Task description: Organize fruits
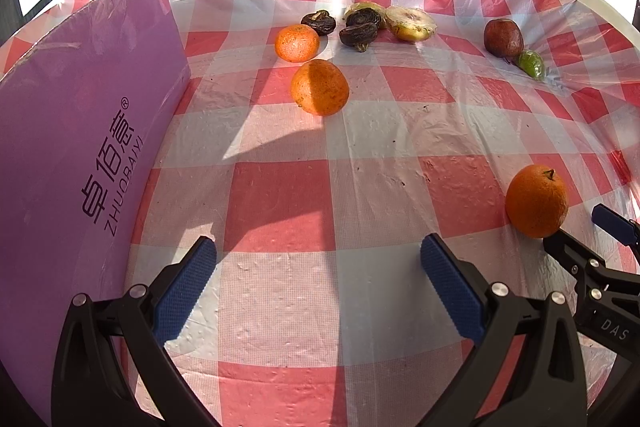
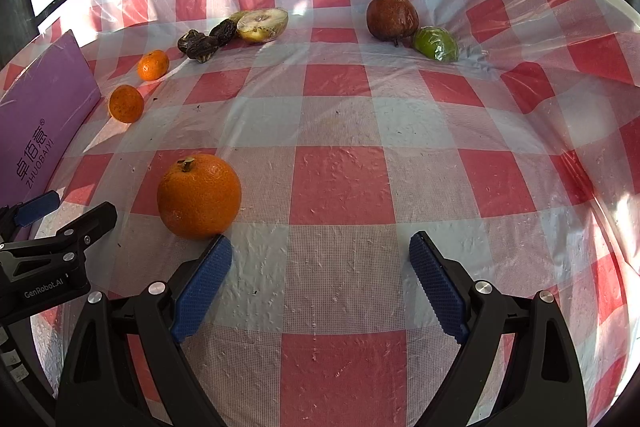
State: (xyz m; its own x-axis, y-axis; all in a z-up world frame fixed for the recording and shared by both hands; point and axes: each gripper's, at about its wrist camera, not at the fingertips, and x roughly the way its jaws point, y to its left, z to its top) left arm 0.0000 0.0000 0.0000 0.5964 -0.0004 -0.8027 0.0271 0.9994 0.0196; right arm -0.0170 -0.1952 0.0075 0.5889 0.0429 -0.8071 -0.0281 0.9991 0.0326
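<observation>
My left gripper point(image 1: 318, 267) hangs low over the red-and-white checked plastic tablecloth point(image 1: 280, 195), its blue ribbed pads point(image 1: 184, 291) spread wide with nothing but cloth between them. My right gripper point(image 2: 320, 273) is spread just as wide and also holds nothing; its left pad point(image 2: 202, 287) sits right at the base of the large round orange with a short brown stem point(image 2: 199, 195), though I cannot tell whether it touches the skin. That orange is bright and finely pebbled, standing on a red square with its stem up and tilted slightly.

Further back, towards the left, two smaller oranges lie close together but apart: a nearer speckled small orange point(image 1: 319, 87), half in shadow, and a farther small orange with pale flecks point(image 1: 297, 43). Beyond them sits a cluster of dark, shrivelled brown fruits point(image 1: 358, 27), bunched against a pale yellow-green fruit wrapped in clear film point(image 1: 411, 23). Well off to the right of that cluster, a dull wrinkled reddish-brown round fruit point(image 2: 393, 17) stands with a green fruit in clear plastic wrap point(image 2: 435, 43) just beside it, the two seemingly touching.

A purple board printed with the word ZHUOBAIYI point(image 1: 80, 131) stands upright along the left edge of the table, near the two small oranges. Sunlight falls across the cloth in bright patches.
</observation>
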